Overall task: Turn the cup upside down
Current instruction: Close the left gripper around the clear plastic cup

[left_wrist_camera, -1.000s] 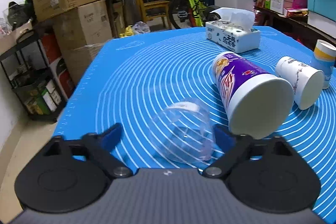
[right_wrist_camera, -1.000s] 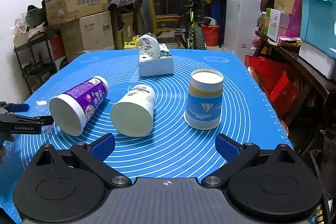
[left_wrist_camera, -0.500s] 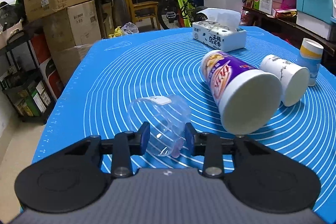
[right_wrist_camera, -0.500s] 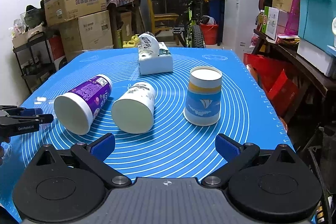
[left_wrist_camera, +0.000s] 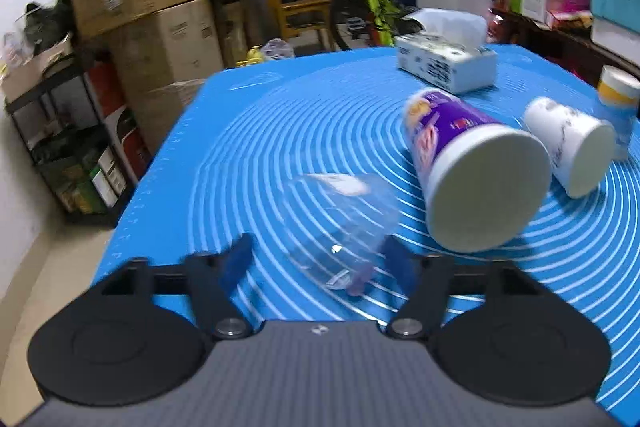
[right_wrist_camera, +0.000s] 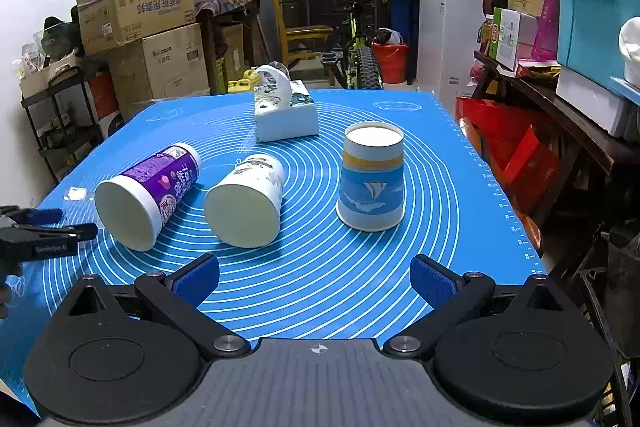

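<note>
Blue-padded fingers of the left gripper stand apart, one on each side of the clear plastic cup, with a visible gap on the left side; the picture is motion-blurred, so whether the right pad touches the cup cannot be told. That cup lies on its side on the blue mat, its long axis running away from the camera and slightly leftward, the narrow base near the fingers and the wide mouth toward the far side. Just to its right lies the purple cup, also on its side, its white mouth turned toward the camera, and beside that the white patterned cup, tipped the same way.

Fingers of the right gripper are spread wide over bare mat, holding nothing. Ahead of them the blue sailboat cup stands upside down, base up. Farther back sits the tissue box.
</note>
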### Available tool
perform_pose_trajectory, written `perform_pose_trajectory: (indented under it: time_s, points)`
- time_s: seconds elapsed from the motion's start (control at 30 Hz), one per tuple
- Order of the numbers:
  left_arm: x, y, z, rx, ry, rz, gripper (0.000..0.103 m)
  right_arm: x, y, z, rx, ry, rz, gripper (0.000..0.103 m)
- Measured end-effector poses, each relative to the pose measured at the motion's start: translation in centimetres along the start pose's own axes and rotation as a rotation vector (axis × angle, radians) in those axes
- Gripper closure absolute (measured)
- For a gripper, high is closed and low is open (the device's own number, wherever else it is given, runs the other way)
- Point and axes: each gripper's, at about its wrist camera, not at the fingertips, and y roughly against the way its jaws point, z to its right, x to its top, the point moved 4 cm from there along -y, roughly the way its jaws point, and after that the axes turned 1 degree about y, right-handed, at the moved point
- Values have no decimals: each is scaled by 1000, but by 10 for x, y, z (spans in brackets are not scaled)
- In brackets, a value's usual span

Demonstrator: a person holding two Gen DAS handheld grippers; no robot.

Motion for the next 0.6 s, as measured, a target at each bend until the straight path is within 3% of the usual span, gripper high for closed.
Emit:
perform_pose_trajectory:
  time_s: [0.17,0.6]
  points:
    - [8,-5,-10,-16,-14,9,21,1,-4,-1,2,1,-2,2]
    - [20,-49,-15,-193,7,20,17,-1,-11,3,-27,-4,-17,2]
